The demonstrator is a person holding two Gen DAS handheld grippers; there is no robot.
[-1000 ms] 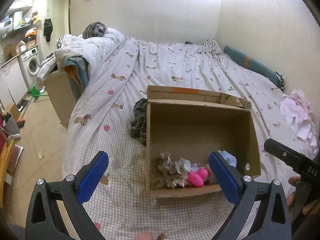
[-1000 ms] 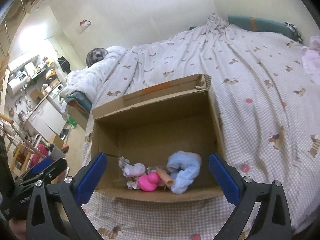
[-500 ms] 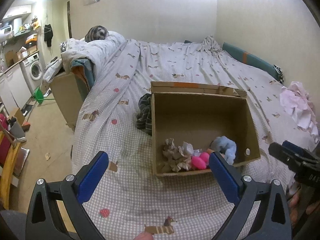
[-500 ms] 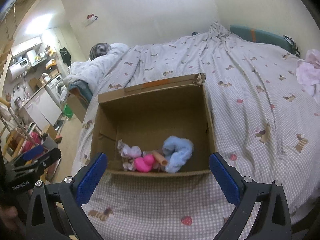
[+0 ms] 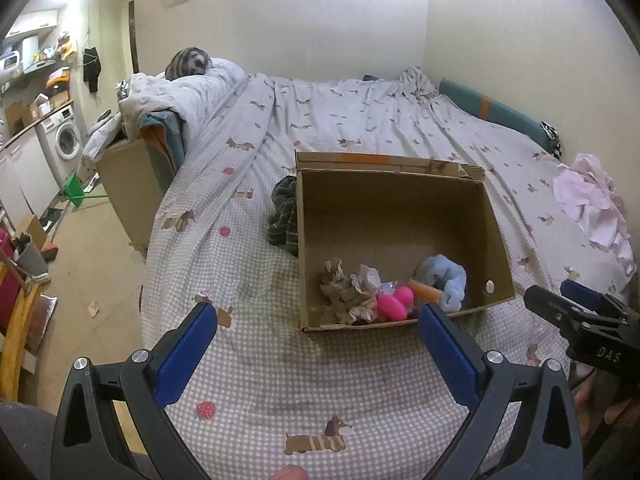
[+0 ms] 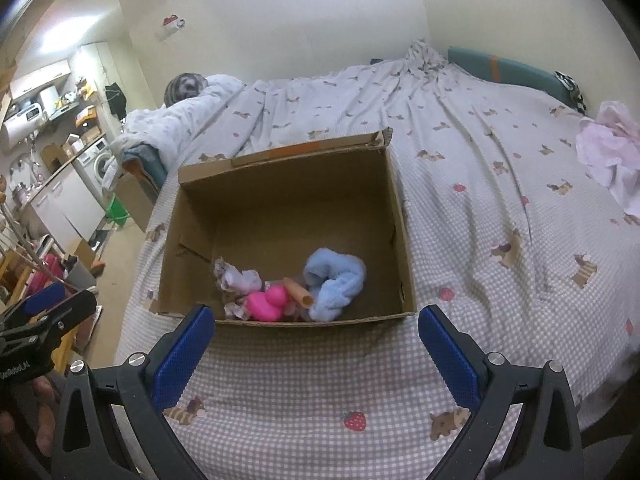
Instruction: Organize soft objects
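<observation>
Both pairs of fingers are spread wide and hold nothing: my left gripper (image 5: 318, 344) and my right gripper (image 6: 316, 344) hover over the bed (image 5: 360, 392), short of the cardboard box (image 6: 404, 240). Ahead, just past my fingertips, lie a blue plush (image 6: 336, 280), a pink toy (image 6: 266, 300) and crumpled pieces. I judge I'm between picks; next I should reach for the dark striped cloth (image 5: 285, 216) touching the box's left wall, or the pink garment (image 6: 612, 152) far right.

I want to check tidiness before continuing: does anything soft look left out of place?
Yes. A dark striped cloth lies crumpled on the bed against the brown cardboard box, and a pale pink garment sits bunched far to the right; both are outside the box.
</observation>
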